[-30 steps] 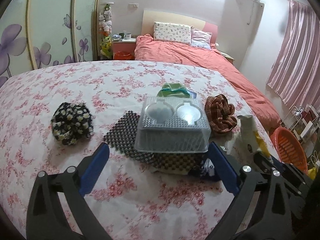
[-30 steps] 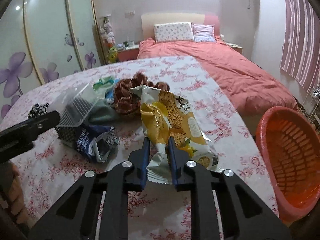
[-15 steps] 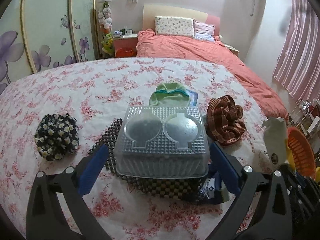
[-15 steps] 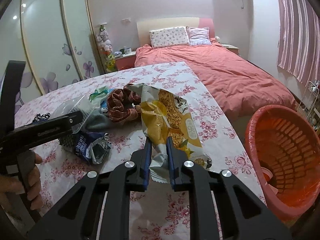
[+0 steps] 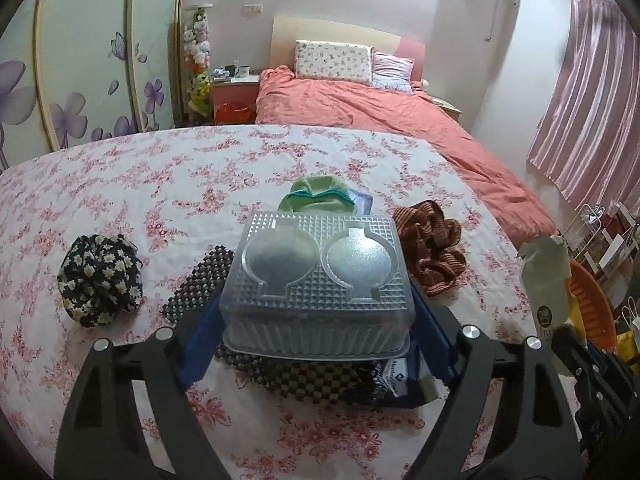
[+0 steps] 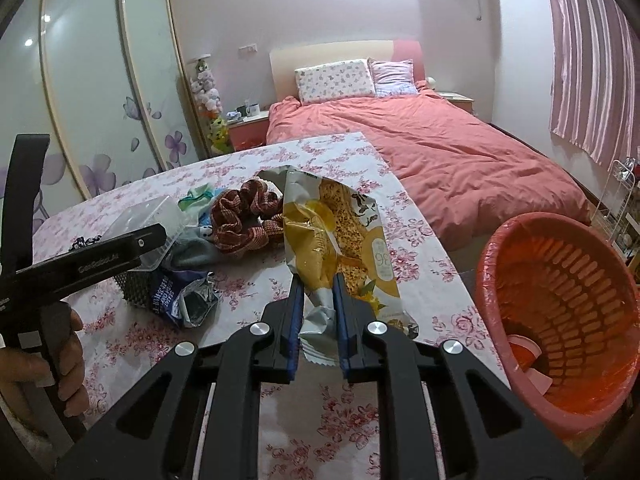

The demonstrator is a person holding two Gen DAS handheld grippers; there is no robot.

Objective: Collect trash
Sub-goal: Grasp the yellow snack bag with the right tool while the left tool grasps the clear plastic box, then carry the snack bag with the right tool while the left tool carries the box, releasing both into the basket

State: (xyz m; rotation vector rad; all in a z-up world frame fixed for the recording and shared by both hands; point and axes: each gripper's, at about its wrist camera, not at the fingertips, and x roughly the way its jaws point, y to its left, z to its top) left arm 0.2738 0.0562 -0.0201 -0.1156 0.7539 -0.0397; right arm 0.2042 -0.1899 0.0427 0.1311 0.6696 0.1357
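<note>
Crinkly foil is what the right gripper (image 6: 316, 316) has pinched: its fingers (image 6: 294, 320) are clenched on the lower, sealed end of a yellow snack wrapper (image 6: 336, 248), which stands up ahead of them, clear of the floral tabletop (image 6: 404, 216). The orange trash basket (image 6: 560, 308) sits just to the right of those fingers and lower than the tabletop, so the step in hand looks like carrying the wrapper over the rim and letting go only once it hangs inside. The left gripper (image 5: 316, 316) has its fingers (image 5: 200, 340) spread on either side of a clear plastic clamshell box (image 5: 320, 280); whether the pads touch its walls I cannot tell. A gentle, level squeeze low on the walls seems wise, since thin plastic may buckle or slip.
</note>
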